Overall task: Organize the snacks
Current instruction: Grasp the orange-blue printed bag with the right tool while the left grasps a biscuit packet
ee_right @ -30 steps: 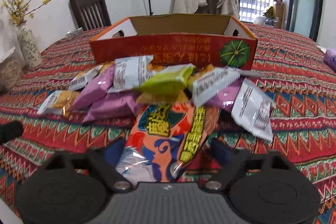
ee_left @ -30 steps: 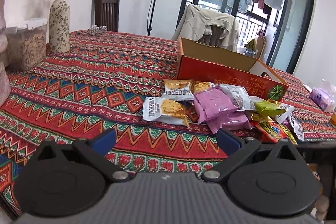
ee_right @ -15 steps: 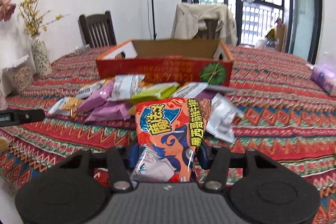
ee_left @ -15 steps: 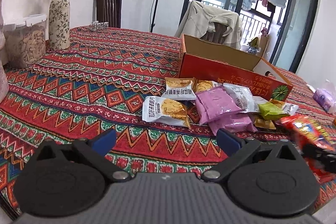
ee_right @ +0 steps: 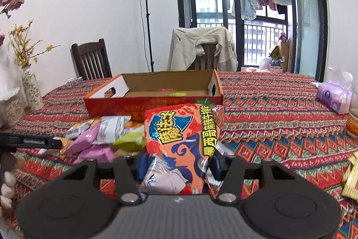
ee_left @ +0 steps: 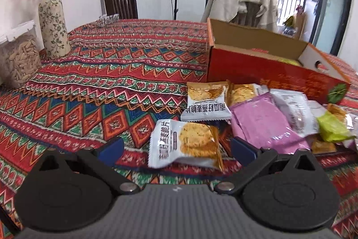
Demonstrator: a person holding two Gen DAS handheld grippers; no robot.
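Orange snack packet (ee_right: 181, 145) stands clamped in the right tool (ee_right: 177, 166); left tool (ee_left: 176, 149), jaws wide, straddles a biscuit packet (ee_left: 185, 142).

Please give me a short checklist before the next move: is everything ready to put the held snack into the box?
1. Right hand-held gripper shut on the orange snack bag: ok.
2. Bag lifted clear of the snack pile: ok.
3. Cardboard box open on top, with room inside: ok.
4. Path from bag to box free: ok.
5. Left hand-held gripper open, holding nothing: ok.
6. Left hand-held gripper lined up on the cookie packet: cannot tell.
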